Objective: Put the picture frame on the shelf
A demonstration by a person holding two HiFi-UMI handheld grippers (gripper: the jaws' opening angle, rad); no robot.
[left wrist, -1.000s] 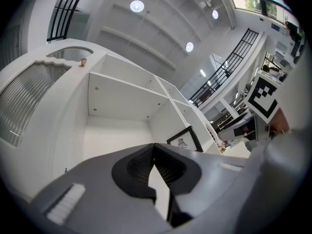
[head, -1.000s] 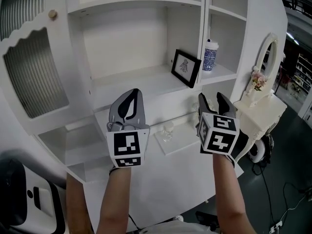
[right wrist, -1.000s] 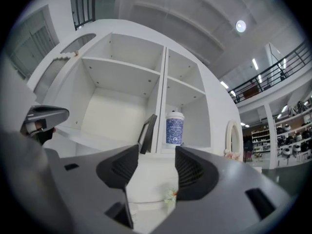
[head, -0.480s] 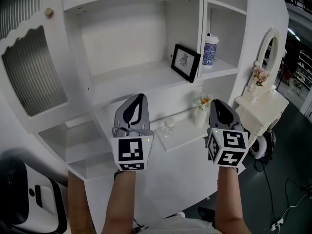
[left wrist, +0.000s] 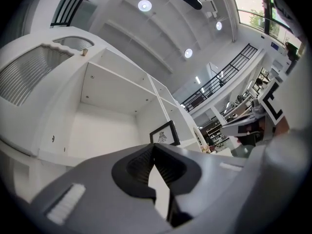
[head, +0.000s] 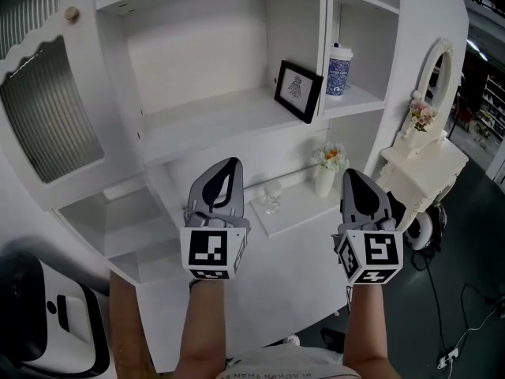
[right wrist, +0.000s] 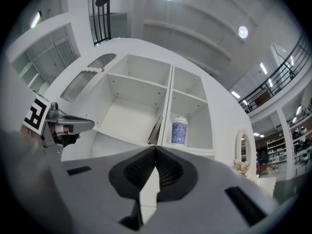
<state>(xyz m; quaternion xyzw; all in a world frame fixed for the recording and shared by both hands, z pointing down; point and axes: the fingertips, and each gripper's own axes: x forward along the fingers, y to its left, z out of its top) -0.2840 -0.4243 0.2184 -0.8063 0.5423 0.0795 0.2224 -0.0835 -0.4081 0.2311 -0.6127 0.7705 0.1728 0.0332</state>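
Below the shelf (head: 205, 121), left gripper (head: 230, 163) and right gripper (head: 353, 173) hover — jaws closed, empty; picture frame (head: 299, 91) drawing indistinct.

White shelf (head: 213, 117) with a smooth, painted, faintly satin surface. On it stands a picture frame (head: 299, 91) with a black matt moulding around a pale paper print (any glazing cannot be made out). A cup (head: 339, 69) has a glossy blue-and-white patterned wall and a plain white lid. The cabinet door (head: 47, 109) has a ribbed grey panel and 1 pale, wood-like knob (head: 72, 13). The left gripper (head: 232, 164) has a matt grey plastic shell; its 2 pads (left wrist: 141, 165) are black and finely ribbed.
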